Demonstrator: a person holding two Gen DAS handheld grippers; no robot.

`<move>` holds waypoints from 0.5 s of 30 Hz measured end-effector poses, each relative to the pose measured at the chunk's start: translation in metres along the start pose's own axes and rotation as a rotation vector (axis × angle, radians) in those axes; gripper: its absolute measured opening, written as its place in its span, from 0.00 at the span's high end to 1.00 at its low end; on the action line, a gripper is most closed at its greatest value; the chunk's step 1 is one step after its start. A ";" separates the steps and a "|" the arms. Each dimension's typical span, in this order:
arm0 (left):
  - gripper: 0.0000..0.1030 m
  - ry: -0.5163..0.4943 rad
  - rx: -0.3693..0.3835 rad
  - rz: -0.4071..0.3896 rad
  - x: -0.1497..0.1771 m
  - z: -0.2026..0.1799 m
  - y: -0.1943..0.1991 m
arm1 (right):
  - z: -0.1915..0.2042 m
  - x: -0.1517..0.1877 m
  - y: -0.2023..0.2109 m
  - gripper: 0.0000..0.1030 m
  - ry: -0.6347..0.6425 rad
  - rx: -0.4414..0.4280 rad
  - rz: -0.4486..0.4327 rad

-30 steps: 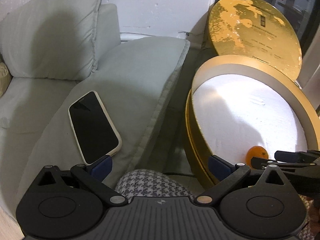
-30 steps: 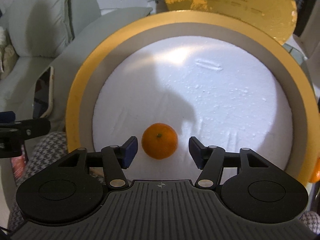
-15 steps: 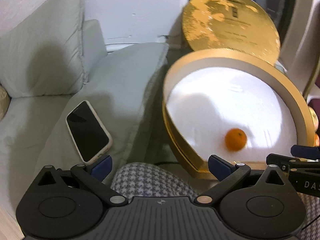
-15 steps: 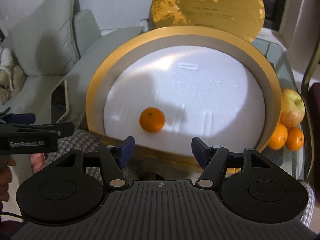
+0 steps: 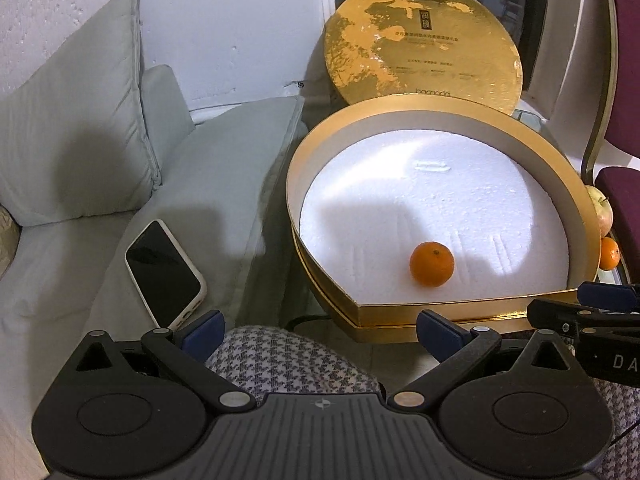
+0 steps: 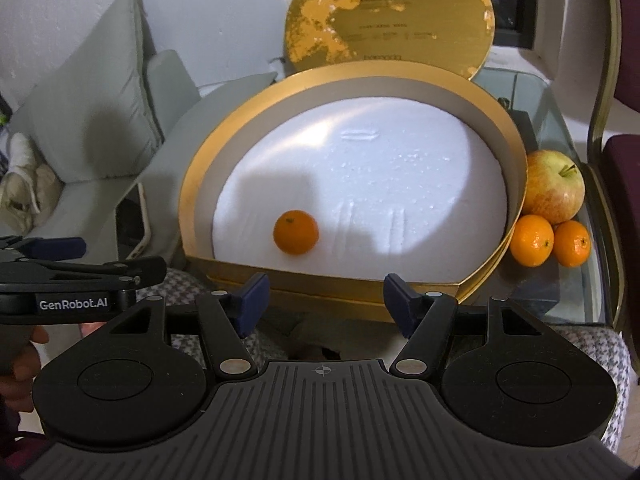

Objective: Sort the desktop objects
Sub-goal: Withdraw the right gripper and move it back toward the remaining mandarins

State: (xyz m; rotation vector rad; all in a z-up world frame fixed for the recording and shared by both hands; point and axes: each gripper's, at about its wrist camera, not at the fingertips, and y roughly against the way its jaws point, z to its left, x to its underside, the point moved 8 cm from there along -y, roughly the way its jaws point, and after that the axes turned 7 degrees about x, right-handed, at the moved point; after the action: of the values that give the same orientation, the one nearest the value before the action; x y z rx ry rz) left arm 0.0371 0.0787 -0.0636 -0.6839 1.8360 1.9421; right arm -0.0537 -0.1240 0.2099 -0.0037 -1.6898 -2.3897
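Orange (image 6: 296, 232) on white foam, round gold box (image 6: 516, 168), glossy lid (image 5: 424, 44)

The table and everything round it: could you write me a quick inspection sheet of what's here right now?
Surface: glass table, mostly covered by the gold box.
Job's things: one orange in the box on white foam; two oranges outside and an apple right of the box, touching one another.
Clutter: phone face up on a grey cushion; gold lid leaning upright behind the box.
Grippers: left gripper and right gripper both open, empty, short of the box.
Cables: nothing seen.
Surroundings: maroon chair at right; houndstooth fabric below.
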 end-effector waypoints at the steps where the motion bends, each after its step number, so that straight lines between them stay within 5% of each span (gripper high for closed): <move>1: 0.01 -0.003 0.000 -0.002 0.000 -0.001 0.001 | 0.000 0.000 0.001 0.32 -0.002 -0.003 -0.003; 15: 0.01 -0.059 0.014 0.021 0.003 -0.017 -0.004 | -0.008 0.005 0.005 0.30 -0.014 -0.010 -0.003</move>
State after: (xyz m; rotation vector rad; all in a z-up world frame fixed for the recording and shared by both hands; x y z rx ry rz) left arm 0.0385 0.0616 -0.0686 -0.5990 1.8257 1.9399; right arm -0.0567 -0.1334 0.2126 -0.0193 -1.6856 -2.4058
